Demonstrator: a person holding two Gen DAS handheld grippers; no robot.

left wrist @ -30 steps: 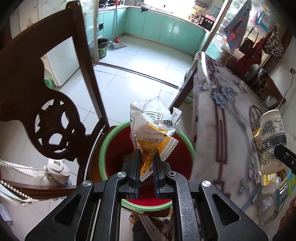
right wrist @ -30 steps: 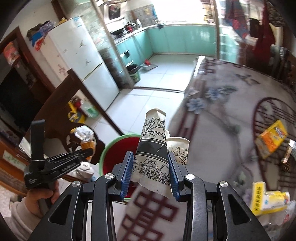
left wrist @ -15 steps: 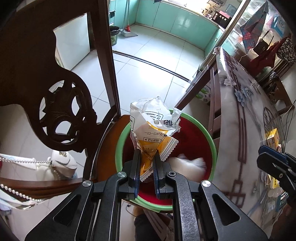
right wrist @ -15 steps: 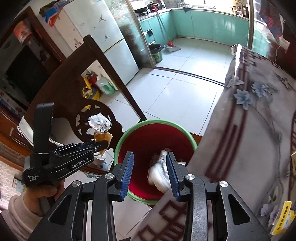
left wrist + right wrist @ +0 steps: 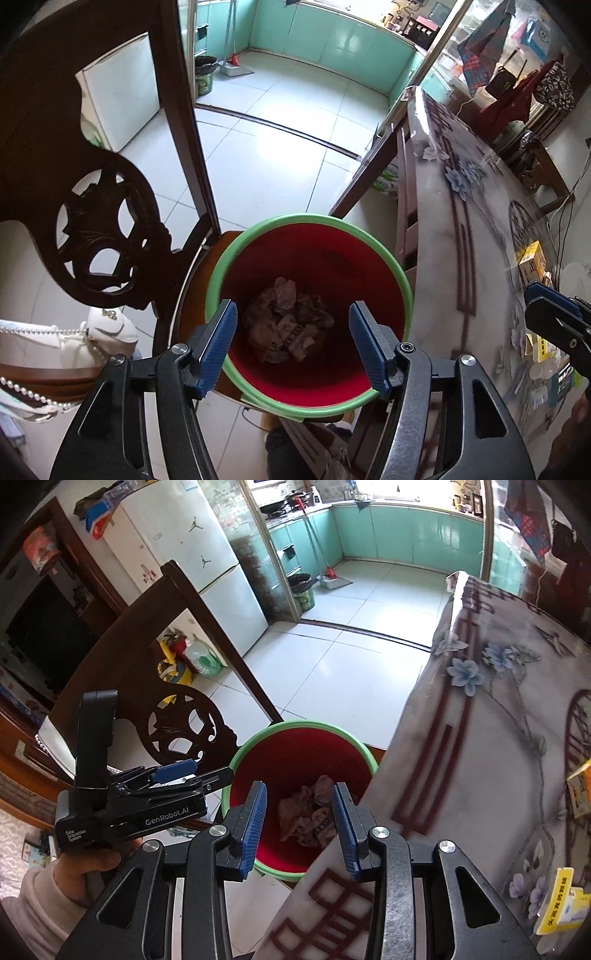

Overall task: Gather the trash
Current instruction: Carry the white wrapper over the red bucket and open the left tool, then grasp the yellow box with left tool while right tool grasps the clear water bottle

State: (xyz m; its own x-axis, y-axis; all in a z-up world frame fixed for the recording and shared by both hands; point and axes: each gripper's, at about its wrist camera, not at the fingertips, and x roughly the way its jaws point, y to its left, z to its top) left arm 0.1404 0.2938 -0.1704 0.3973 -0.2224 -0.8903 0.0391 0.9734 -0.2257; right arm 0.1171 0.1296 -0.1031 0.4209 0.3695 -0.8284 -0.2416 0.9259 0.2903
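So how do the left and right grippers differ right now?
The left gripper has just opened its jaws wide and hangs right over the red bin; the right gripper has narrower jaws and sits above the tablecloth edge beside the bin. Both are empty, with blue pads, pointing down at the trash.

One red bin (image 5: pixel 384 258), one carved chair (image 5: pixel 99 221), one table (image 5: pixel 498 738), two grippers: left gripper (image 5: pixel 293 345), right gripper (image 5: pixel 299 825).

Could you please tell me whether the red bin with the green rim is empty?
Not empty: crumpled trash lies at the bottom of the red bin with the green rim.
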